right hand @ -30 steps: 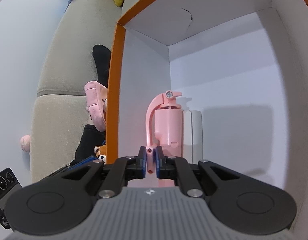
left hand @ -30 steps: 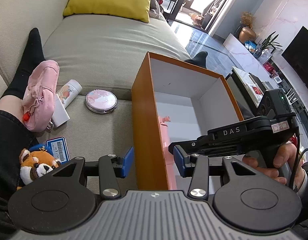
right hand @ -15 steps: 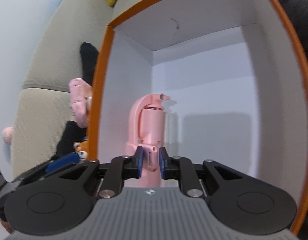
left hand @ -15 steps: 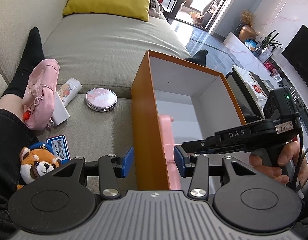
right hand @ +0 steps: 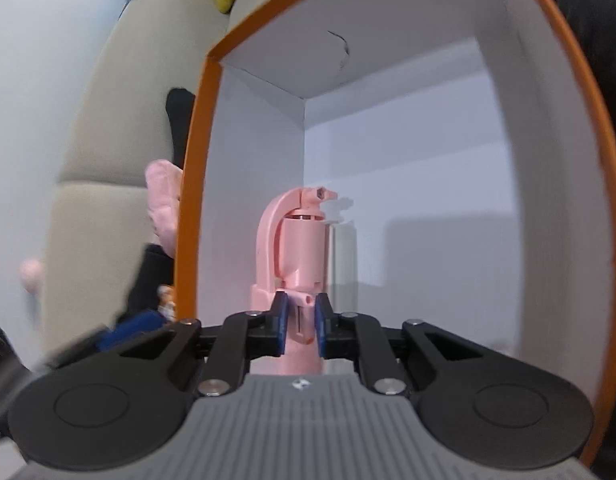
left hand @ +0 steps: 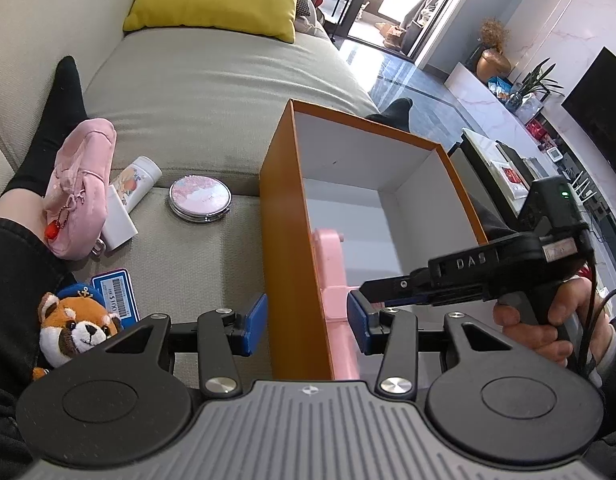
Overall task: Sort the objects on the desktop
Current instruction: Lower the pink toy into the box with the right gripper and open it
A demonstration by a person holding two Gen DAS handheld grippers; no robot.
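My right gripper (right hand: 299, 322) has its jaws narrow, just now closing again, around the lower stem of the pink folding holder (right hand: 297, 256), which stands inside the orange box (left hand: 285, 240) against its left wall; the blur makes it hard to say whether the pads truly press. My left gripper (left hand: 305, 322) straddles the near end of that wall, jaws half apart and, it seems, touching nothing. On the sofa cushion (left hand: 211, 92) to the left lie the round mirror (left hand: 199, 199), a small tube (left hand: 137, 176), a pink pouch (left hand: 79, 184) and a plush toy (left hand: 75, 326).
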